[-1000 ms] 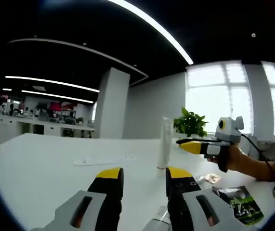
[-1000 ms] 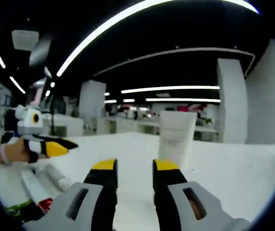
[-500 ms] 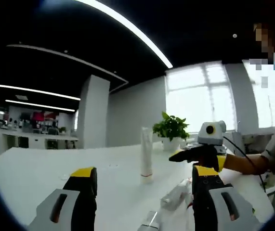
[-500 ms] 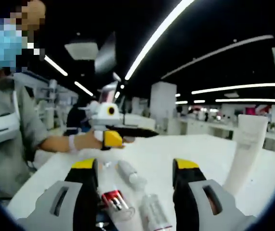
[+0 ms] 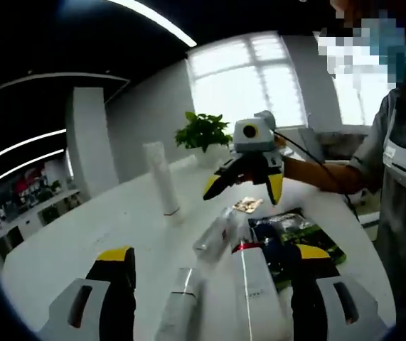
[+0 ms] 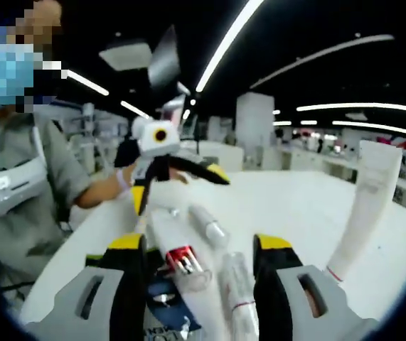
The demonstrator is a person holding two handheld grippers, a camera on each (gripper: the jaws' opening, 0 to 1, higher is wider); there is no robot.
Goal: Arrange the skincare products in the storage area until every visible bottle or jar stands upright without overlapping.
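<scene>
Both tools gape wide and empty: the left tool and right tool each straddle white plastic tubes lying flat on the white worktop. Just ahead of them, one tall white upright tube stands to the right tool's right. The danger I see is clamping two crowded tubes together, or a swing toppling the standing one.

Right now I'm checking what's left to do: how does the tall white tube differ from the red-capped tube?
The tall white tube stands upright, apart from the pile; the red-capped tube lies flat among other products. The tall white tube looks plain white; the red-capped tube has a red end. Both sit on the white table.
</scene>
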